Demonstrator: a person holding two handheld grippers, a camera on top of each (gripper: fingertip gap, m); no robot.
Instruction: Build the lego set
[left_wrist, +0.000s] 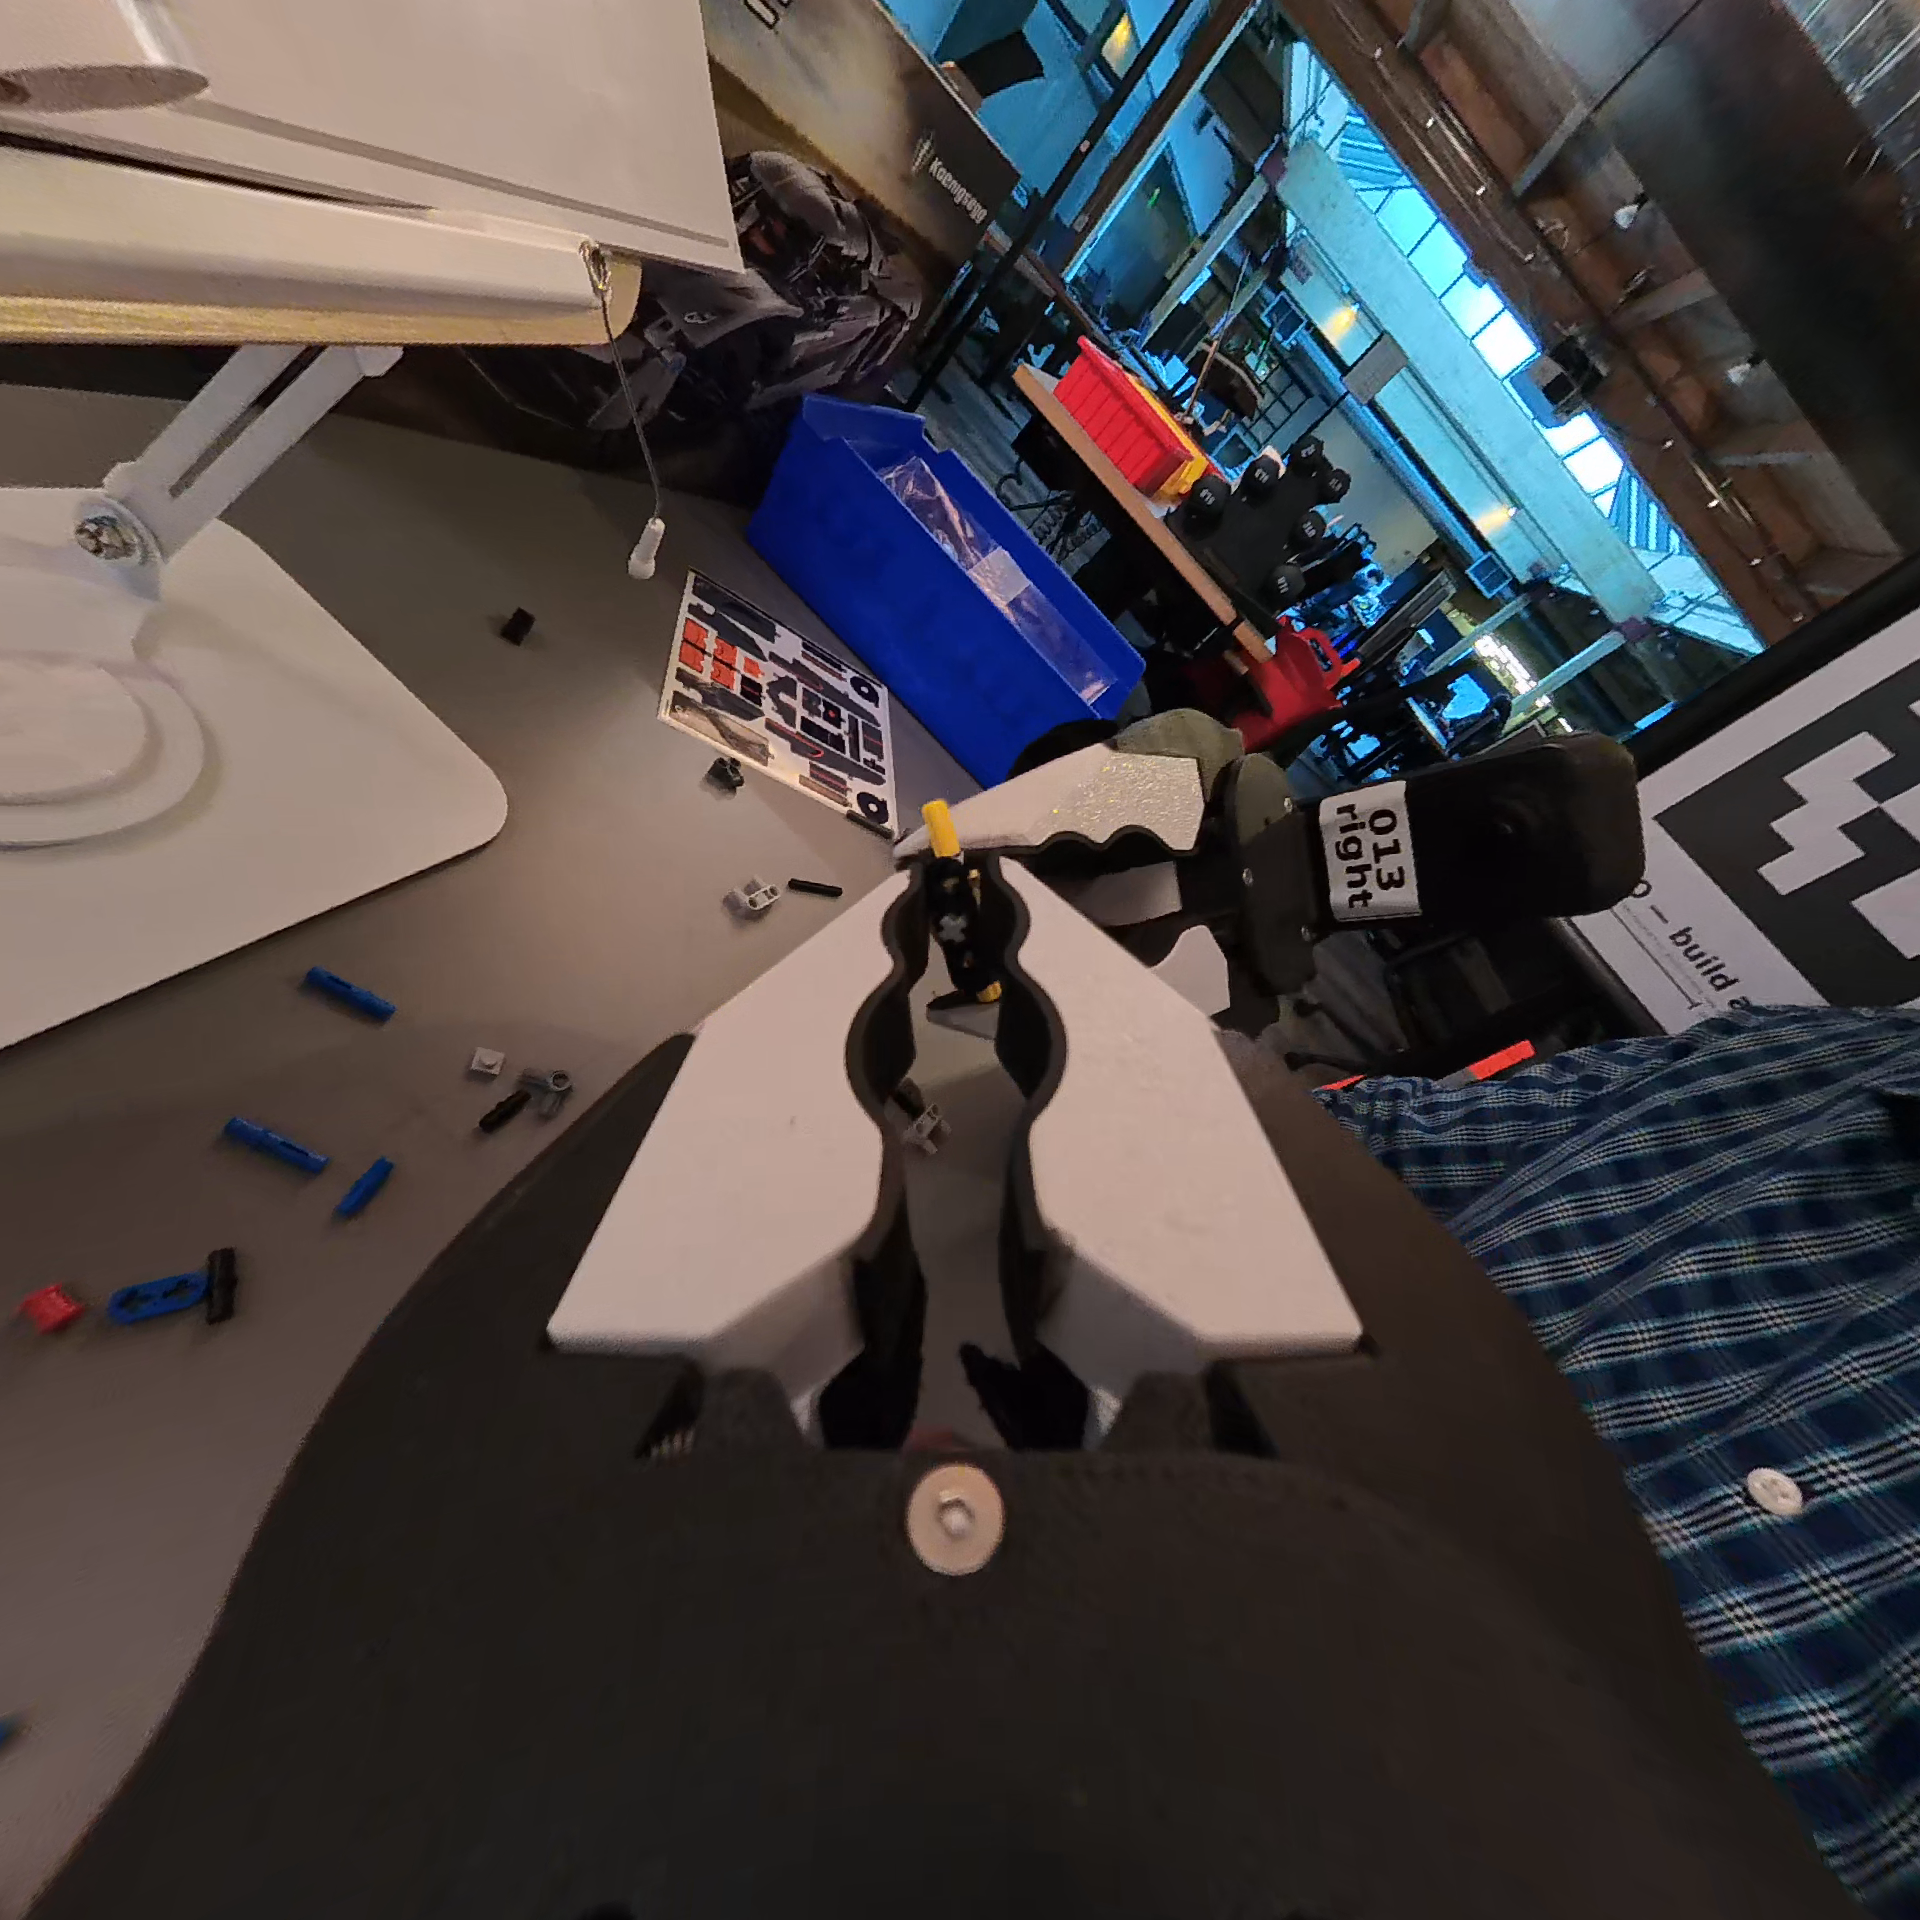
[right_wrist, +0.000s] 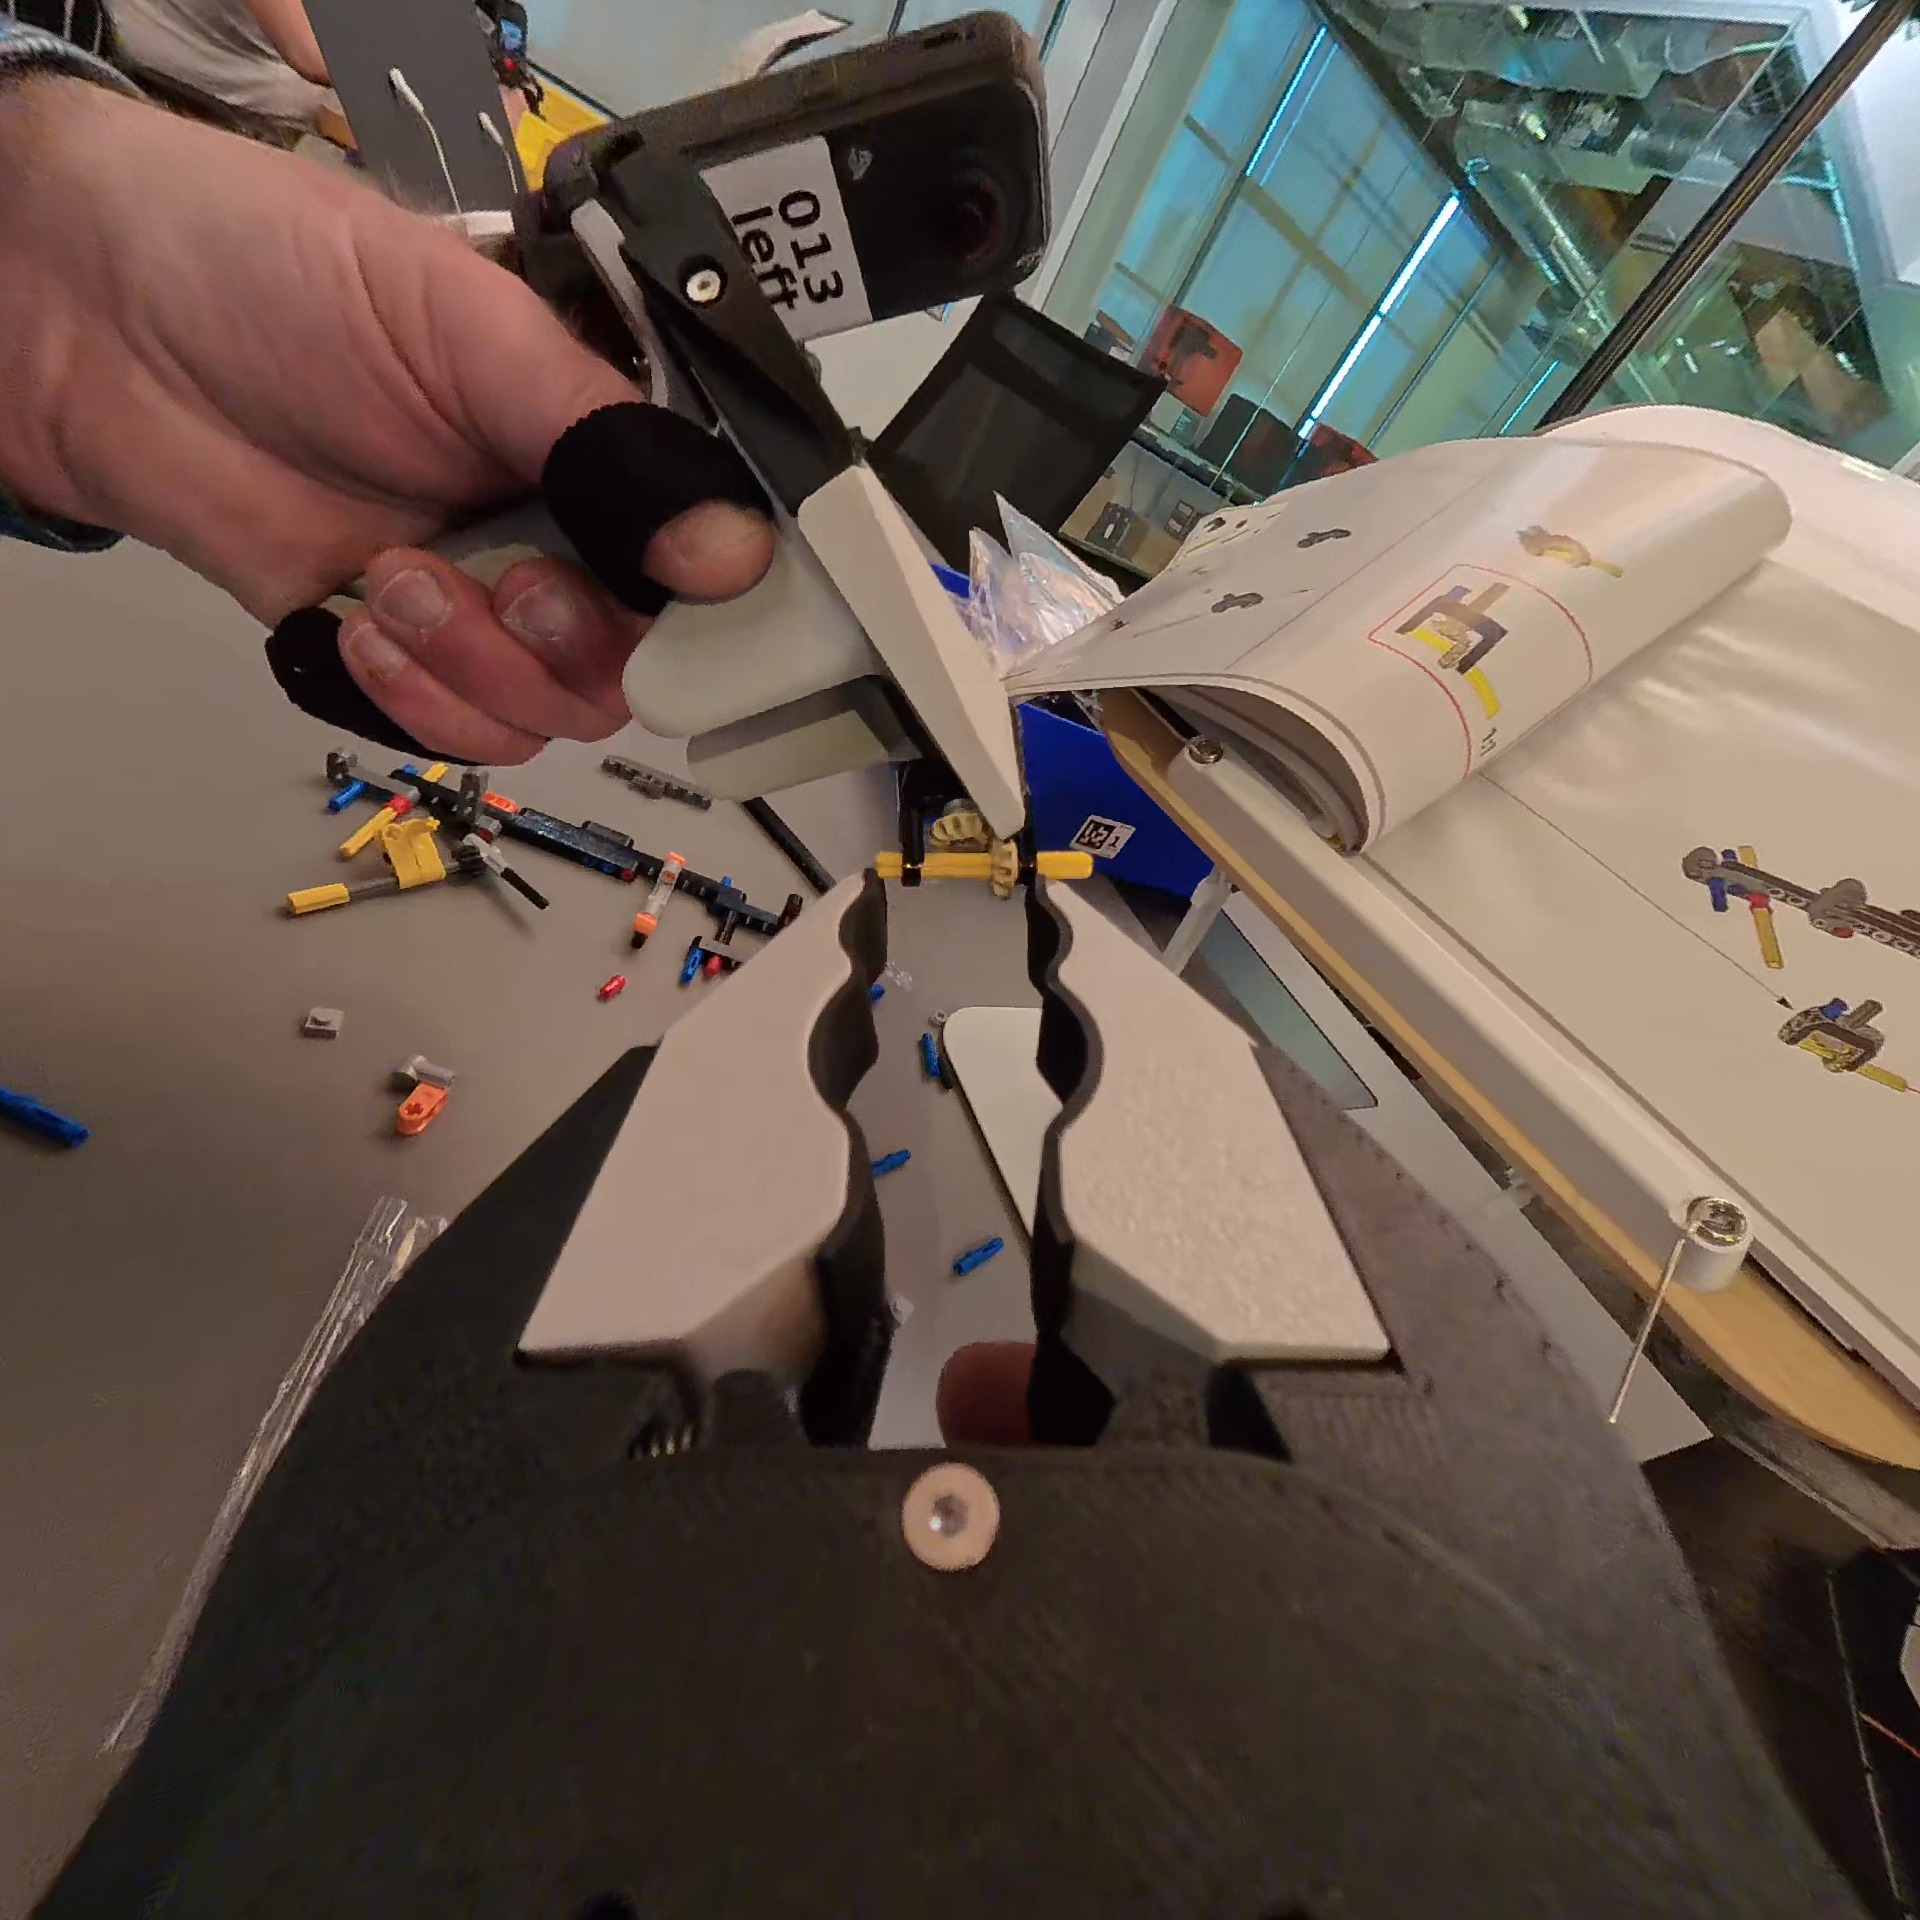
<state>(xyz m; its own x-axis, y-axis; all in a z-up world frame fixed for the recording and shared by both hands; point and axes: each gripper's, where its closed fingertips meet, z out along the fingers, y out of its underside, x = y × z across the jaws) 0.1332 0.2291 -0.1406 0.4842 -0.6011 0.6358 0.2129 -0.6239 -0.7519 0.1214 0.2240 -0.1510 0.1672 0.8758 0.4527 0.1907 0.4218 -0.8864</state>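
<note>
A small Lego assembly, a black frame on a yellow axle with a tan gear (right_wrist: 977, 862), is held in the air between both grippers. In the left wrist view it shows as a black piece with a yellow axle end (left_wrist: 956, 925). My left gripper (left_wrist: 951, 894) is shut on the black frame. In the right wrist view the left gripper (right_wrist: 1003, 816) comes down from the upper left, held by a hand (right_wrist: 312, 364). My right gripper (right_wrist: 956, 888) has its jaws narrowly apart, both tips against the assembly along the axle. In the left wrist view it (left_wrist: 1039, 821) reaches in from the right.
A long black part-built Lego piece (right_wrist: 582, 842) and loose pins lie on the grey table (right_wrist: 208, 1039), with blue pins (left_wrist: 348, 992) to the left. There are also a sticker sheet (left_wrist: 779, 707) and a blue bin (left_wrist: 935, 582). An open instruction booklet (right_wrist: 1455, 644) rests on a white stand (left_wrist: 208, 748). A plaid sleeve (left_wrist: 1714, 1299) is at the right. The grippers are tip to tip, or close to it.
</note>
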